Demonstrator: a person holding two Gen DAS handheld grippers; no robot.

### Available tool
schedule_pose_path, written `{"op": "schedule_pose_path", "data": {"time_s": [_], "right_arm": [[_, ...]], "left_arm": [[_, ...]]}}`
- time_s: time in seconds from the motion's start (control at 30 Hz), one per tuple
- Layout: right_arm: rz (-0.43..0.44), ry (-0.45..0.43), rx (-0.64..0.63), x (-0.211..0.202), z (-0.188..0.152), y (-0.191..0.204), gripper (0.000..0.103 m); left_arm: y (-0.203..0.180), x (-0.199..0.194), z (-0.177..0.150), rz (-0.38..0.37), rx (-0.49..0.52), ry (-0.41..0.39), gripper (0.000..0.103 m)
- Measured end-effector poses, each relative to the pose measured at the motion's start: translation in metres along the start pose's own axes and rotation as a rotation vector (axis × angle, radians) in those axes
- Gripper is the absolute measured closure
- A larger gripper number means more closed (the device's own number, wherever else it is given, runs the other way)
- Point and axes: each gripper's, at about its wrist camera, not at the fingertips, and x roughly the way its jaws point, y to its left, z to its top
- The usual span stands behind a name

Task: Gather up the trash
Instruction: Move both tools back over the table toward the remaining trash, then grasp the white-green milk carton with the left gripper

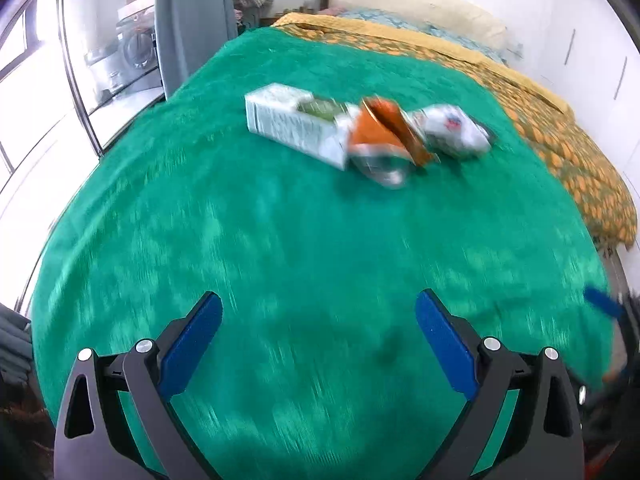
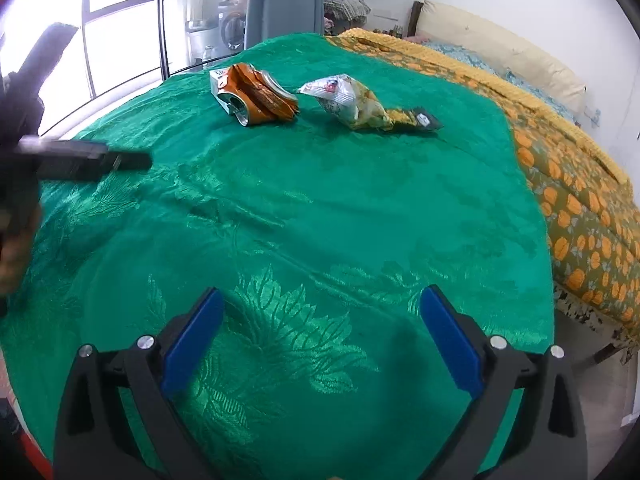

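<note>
We are looking across a bed (image 2: pixel 580 216) whose near part is covered by a shiny green bedspread (image 2: pixel 304 208) with a woven leaf pattern. Along its far right side runs a quilt with orange pumpkin shapes (image 2: pixel 576 204), and beyond that lies a pale cream pillow (image 2: pixel 504 52) against the white wall. On the left stands a glass door (image 2: pixel 120 28) with a grey curtain (image 2: pixel 276 0) hanging beside it.

The trash lies in a loose row on the far half of the green bedspread. The largest piece is a white carton (image 1: pixel 296 124), lying on its side at the left end of the row. Touching its right end is an orange wrapper (image 2: pixel 260 92), crumpled around a crushed silver can (image 2: pixel 240 110). Just beside these, apart from them by a small gap in the right wrist view, lies a white and yellow snack bag (image 2: pixel 352 98), and a small dark packet (image 2: pixel 424 120) lies at its right end.

The left wrist view is smeared by motion, so the carton's print cannot be read there, and it seems mostly green on white.

The left hand-held gripper (image 1: pixel 319 316) hovers over the near part of the bedspread, its blue pads spread wide with nothing between them. The right hand-held gripper (image 2: pixel 322 312) hovers likewise, its jaws apart and empty. Both are well apart from the trash.
</note>
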Motion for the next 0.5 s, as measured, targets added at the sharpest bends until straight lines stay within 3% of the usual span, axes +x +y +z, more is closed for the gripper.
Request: {"op": "schedule_pose_path", "data": {"time_s": [0.2, 0.37, 0.5], "right_arm": [[0.011, 0.000, 0.022, 0.001, -0.001, -0.002, 0.007], [-0.010, -0.001, -0.015, 0.001, 0.000, 0.005, 0.007], [-0.026, -0.009, -0.053, -0.001, -0.001, 0.010, 0.007]], "left_arm": [[0.017, 0.015, 0.095, 0.022, -0.100, -0.024, 0.007], [0.018, 0.058, 0.165, 0.031, -0.179, 0.100, 0.007], [0.019, 0.098, 0.182, 0.092, -0.227, 0.210, 0.007]]}}
